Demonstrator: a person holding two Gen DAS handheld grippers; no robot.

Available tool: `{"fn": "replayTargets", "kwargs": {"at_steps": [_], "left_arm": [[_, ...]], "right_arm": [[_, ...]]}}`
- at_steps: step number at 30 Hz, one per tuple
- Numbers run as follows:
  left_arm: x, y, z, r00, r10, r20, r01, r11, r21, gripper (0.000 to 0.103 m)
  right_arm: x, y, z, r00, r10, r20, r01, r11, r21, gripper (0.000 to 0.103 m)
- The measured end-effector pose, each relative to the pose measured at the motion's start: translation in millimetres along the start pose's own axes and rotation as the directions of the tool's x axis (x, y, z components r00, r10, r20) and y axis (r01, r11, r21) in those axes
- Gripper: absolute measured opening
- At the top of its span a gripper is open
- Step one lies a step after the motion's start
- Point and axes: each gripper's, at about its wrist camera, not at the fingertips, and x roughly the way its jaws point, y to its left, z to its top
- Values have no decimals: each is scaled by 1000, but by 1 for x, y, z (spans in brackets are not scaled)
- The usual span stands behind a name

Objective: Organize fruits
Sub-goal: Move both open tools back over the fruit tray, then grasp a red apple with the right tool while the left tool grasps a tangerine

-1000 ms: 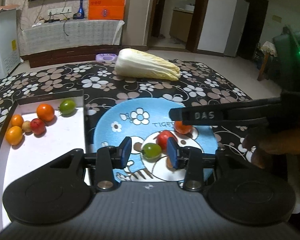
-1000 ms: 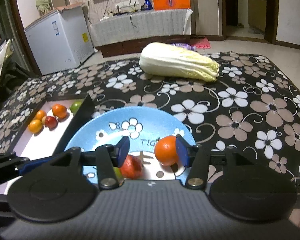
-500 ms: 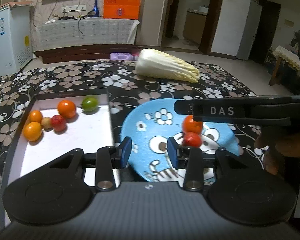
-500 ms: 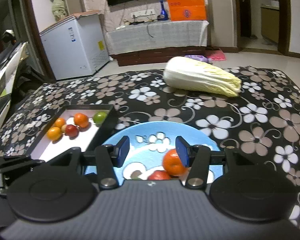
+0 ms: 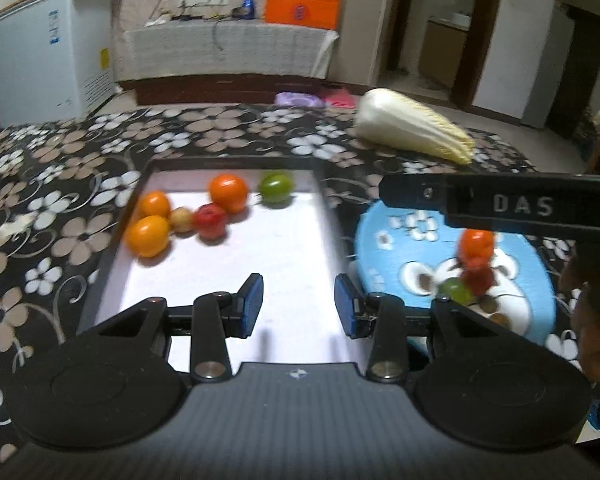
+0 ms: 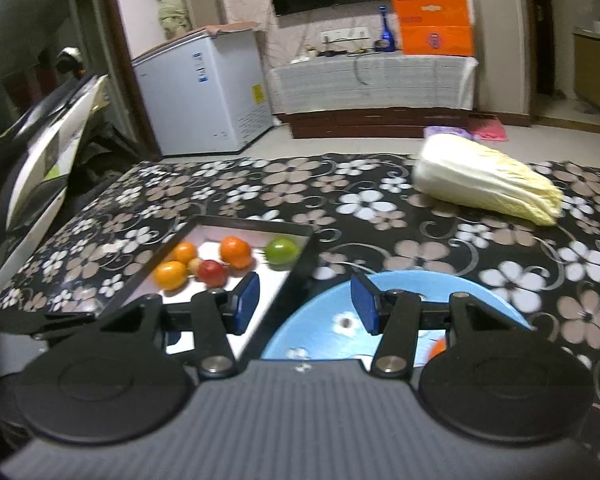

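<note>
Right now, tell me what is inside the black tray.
The black tray holds six small fruits: three orange, one red, one green, one pale. Its near end is hidden behind the left tongs.

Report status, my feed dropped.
Left hand-held gripper and right hand-held gripper open, empty. Three fruits on blue plate, six in tray. Nothing blocking.

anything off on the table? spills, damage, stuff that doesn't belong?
No spills or damage visible. One oddity: a whole napa cabbage lies on its side on the floral tablecloth, apart from the fruit. Otherwise six small fruits sit in the tray, and three remain on the blue plate.
</note>
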Motion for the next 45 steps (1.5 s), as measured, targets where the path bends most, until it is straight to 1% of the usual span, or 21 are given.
{"fn": "replayTargets", "kwargs": {"at_steps": [4,6,8,15,16,18,19,23,25,28,31,35,36,37,42,45], "left_arm": [[4,19,-4,999,41,-18,-41,999,-15,45],[3,29,-4,999,48,-25,-49,998,-28,45],[2,35,-5,998,64,-17,-65,998,-26,45],[3,52,-8,994,100,-36,-101,995,-25,45],[3,54,-8,994,102,-35,-103,994,-25,45],[2,57,-8,994,107,-33,-108,994,-21,45],[2,59,-8,994,107,-34,-108,994,-22,45],[1,64,-8,993,110,-35,-111,994,-23,45],[1,67,-8,993,111,-36,-112,993,-24,45],[0,71,-7,994,106,-31,-106,994,-25,45],[2,73,-6,993,116,-23,-117,993,-16,50],[7,76,-6,993,115,-33,-116,993,-17,50],[7,76,-6,993,117,-31,-117,993,-15,50],[8,77,-6,992,120,-31,-120,993,-14,50],[13,79,0,992,120,-26,-121,992,-31,50],[16,81,6,993,117,-27,-119,991,-57,50]], "right_arm": [[13,18,2,999,50,-19,-51,998,-35,53],[21,29,3,997,72,-35,-74,996,-57,53],[30,40,3,995,89,-54,-93,993,-78,53],[62,69,5,985,128,-115,-142,982,-123,51],[67,73,5,983,127,-130,-144,981,-131,49],[80,79,5,979,112,-170,-138,979,-148,47],[86,81,5,976,108,-191,-137,979,-150,45],[105,87,6,969,87,-231,-130,976,-176,42],[115,89,8,969,67,-238,-117,972,-202,41],[130,89,10,960,55,-274,-116,970,-215,41],[142,91,8,952,43,-304,-116,967,-226,42],[149,97,10,952,38,-304,-115,964,-241,42],[150,99,9,953,31,-301,-110,962,-251,39],[151,101,10,954,19,-298,-102,959,-264,33],[147,100,11,954,3,-300,-87,959,-269,32],[132,92,14,960,15,-280,-87,965,-246,32]]}}
